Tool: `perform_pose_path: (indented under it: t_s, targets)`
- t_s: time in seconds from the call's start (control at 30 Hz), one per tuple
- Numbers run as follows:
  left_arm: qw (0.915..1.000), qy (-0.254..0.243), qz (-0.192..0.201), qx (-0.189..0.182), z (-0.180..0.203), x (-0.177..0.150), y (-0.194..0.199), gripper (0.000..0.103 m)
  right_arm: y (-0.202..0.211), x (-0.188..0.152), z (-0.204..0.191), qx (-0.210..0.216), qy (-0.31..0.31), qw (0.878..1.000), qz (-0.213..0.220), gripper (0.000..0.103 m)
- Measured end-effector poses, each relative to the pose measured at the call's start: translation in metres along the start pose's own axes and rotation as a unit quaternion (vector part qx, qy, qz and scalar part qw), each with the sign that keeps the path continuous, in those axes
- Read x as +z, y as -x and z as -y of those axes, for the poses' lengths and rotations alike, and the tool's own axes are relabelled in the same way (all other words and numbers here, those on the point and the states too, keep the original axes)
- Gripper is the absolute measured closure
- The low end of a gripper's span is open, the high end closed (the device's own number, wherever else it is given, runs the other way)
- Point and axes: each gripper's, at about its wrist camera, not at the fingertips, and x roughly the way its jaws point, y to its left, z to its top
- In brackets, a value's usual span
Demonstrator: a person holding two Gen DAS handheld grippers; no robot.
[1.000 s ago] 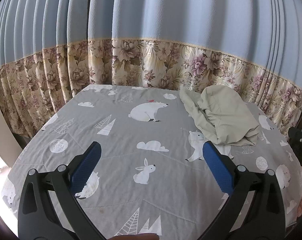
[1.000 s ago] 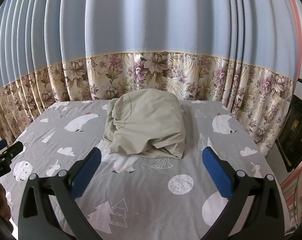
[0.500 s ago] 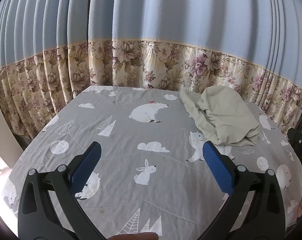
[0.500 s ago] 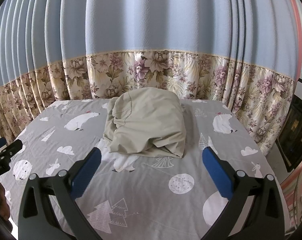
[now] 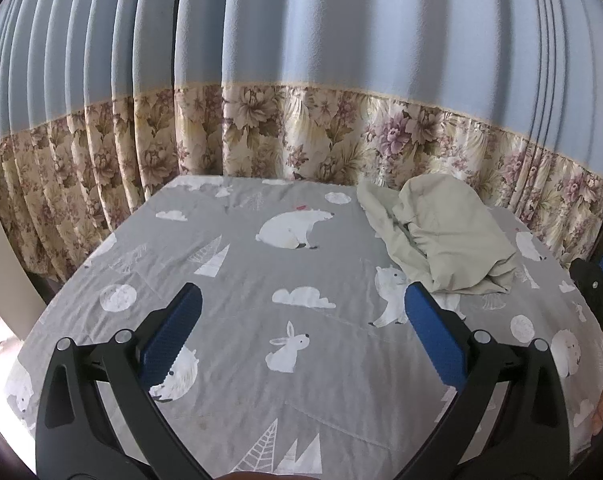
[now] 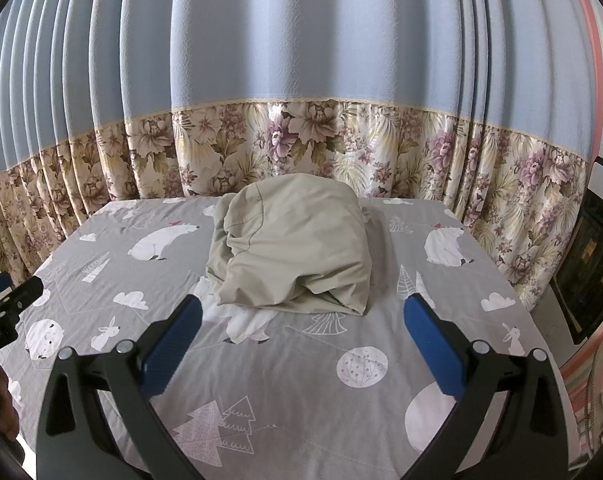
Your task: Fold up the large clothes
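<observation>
A pale beige garment lies crumpled in a heap on a grey table cover printed with bears and trees. In the left wrist view the same garment sits at the far right of the cover. My right gripper hovers open just short of the heap's near edge, nothing between its blue pads. My left gripper stands open over the bare cover, well left of the garment and holding nothing.
Blue curtains with a floral band hang right behind the table and along its left side. A dark appliance stands off the right edge. The left tool and a hand show at the right view's left edge.
Both views have crept slightly closer to the table. The garment has not moved and both grippers stay open.
</observation>
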Motion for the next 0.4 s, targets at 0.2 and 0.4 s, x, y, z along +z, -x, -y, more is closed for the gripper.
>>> perform_pose_path:
  t_s: [0.2,0.4]
  targets:
    - [0.9996,0.018,-0.009,-0.019,-0.0023,-0.0025,-0.0019,0.003,-0.0014,0.0004,0.002,0.0,0.0,1.0,-0.001,0.002]
    - [0.9999,0.008,-0.007,-0.012,0.0004,-0.0047,-0.003,0.003,0.0004,-0.0001,-0.0006,0.0,0.0,1.0,0.001,0.002]
